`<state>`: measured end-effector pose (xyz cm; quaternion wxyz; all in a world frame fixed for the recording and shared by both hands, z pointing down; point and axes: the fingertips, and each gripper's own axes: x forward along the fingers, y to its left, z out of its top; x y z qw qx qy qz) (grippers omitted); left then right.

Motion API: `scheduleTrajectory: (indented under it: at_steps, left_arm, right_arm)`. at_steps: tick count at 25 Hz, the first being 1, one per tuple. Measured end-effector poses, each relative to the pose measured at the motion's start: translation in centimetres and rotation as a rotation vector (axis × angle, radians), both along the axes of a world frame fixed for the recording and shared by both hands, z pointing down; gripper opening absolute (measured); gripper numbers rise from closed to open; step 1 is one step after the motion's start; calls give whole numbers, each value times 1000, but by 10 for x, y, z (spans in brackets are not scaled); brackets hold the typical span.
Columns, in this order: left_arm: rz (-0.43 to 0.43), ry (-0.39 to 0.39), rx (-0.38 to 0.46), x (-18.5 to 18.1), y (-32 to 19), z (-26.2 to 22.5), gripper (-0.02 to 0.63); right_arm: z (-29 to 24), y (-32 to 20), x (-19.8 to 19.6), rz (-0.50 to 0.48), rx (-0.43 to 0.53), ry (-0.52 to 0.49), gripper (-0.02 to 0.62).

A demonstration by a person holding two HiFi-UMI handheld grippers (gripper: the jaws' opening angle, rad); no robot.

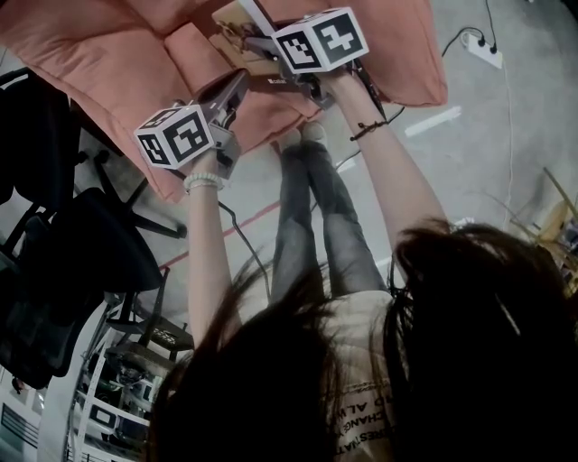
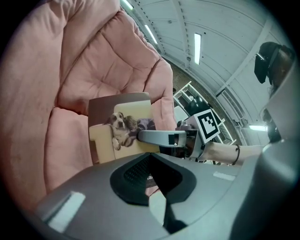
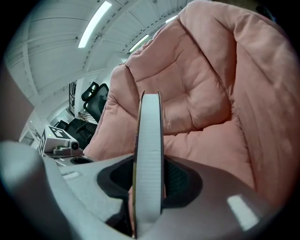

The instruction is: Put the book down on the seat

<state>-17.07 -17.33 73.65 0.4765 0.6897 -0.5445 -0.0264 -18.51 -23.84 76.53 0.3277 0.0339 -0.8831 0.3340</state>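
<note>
My right gripper [image 1: 264,52] is shut on a book [image 1: 237,25] and holds it over the pink cushioned seat [image 1: 90,54]. In the right gripper view the book [image 3: 150,136] stands edge-on between the jaws, its white page block facing me, with the seat cushion [image 3: 206,140] behind it. From the left gripper view I see the cover [image 2: 119,124], which pictures a dog on a sofa, with the right gripper [image 2: 141,136] clamped over its edge. My left gripper [image 1: 240,81] is shut and empty. It hangs just below and left of the book, over the cushion's front, apart from the book.
Black office chairs [image 1: 54,253] stand left of the seat. The person's legs [image 1: 316,217] stand on the grey floor in front of it. A white power strip [image 1: 481,50] and cables lie at the right. Shelving [image 1: 117,397] is at the lower left.
</note>
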Motion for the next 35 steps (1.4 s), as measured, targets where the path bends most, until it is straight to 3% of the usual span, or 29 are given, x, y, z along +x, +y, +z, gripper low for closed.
scheduleTrajectory:
  at_steps: [14,35]
  left_arm:
    - [16,24,3,0,2,1,-2]
    - [36,39,3,6,0,-2,-2]
  right_arm:
    - [11,-12,2,120,-16,29,150]
    - [39,-31,50,250,73,261,242]
